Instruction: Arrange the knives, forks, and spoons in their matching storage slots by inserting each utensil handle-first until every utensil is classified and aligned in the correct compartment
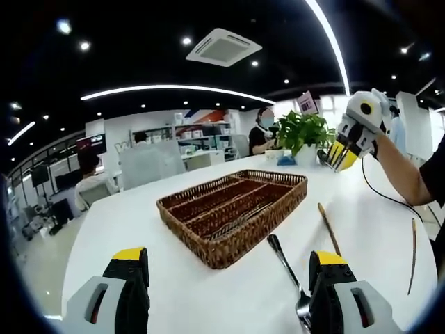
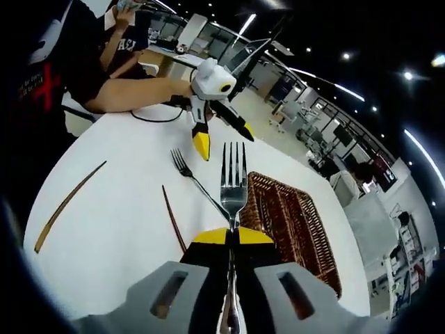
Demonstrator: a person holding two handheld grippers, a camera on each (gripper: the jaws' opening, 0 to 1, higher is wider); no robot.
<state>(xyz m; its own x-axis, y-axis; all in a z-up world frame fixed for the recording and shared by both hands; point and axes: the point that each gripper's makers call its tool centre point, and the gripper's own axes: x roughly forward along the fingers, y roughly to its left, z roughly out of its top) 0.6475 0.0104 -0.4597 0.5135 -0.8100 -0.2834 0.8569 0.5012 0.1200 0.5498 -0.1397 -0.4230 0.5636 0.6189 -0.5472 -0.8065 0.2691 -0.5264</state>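
The fork (image 2: 233, 182) is clamped by its handle in the right gripper (image 2: 232, 240), tines pointing away, held up in the air above the counter (image 2: 118, 202) near the wicker tray (image 1: 233, 212). The tray's long slots look empty — nothing sorted yet, I judge. A second fork (image 2: 189, 175) and two brown sticks (image 2: 174, 217), perhaps chopsticks, lie loose on the counter beside the tray. The left gripper (image 1: 229, 268) stands wide open, holding nothing, just in front of the tray.

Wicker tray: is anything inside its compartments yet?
The wicker tray shows three long slots with bare woven bottoms and no utensil visible. Its near wall hides the front floor of each slot. A fork is clamped in the right gripper, above the table.
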